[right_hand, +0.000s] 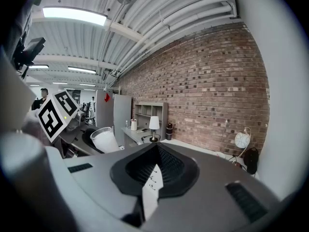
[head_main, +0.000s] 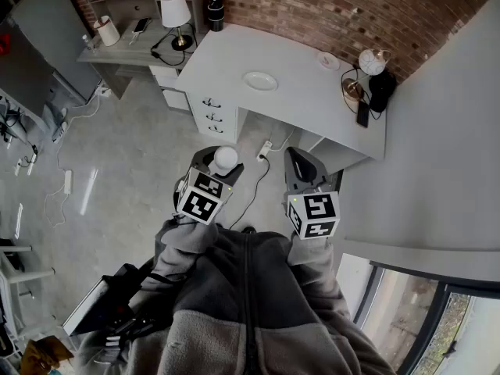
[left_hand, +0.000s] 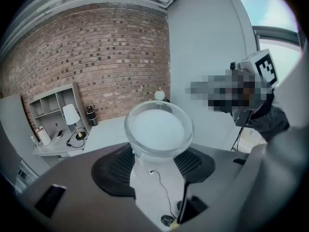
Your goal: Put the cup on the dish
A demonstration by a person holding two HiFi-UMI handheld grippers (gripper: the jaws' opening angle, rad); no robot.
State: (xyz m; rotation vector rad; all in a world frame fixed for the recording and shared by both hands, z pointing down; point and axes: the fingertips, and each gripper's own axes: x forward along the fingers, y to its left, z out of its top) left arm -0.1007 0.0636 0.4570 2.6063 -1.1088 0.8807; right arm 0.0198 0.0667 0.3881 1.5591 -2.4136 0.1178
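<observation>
Head view: at lower centre the left gripper [head_main: 212,167] clamps the cup [head_main: 226,158]. The dish [head_main: 260,80] lies on the white desk [head_main: 312,100] at upper centre, well apart from the cup.

Left gripper view: both pads [left_hand: 116,170] press the cup's sides (its open rim faces the camera).

Right gripper view: the right gripper [right_hand: 154,151] has its jaws together and holds nothing.

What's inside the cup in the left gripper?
Nothing visible: the cup looks empty, only its pale inner bottom showing. Its lower outside is hidden between the pads of the left gripper.
</observation>
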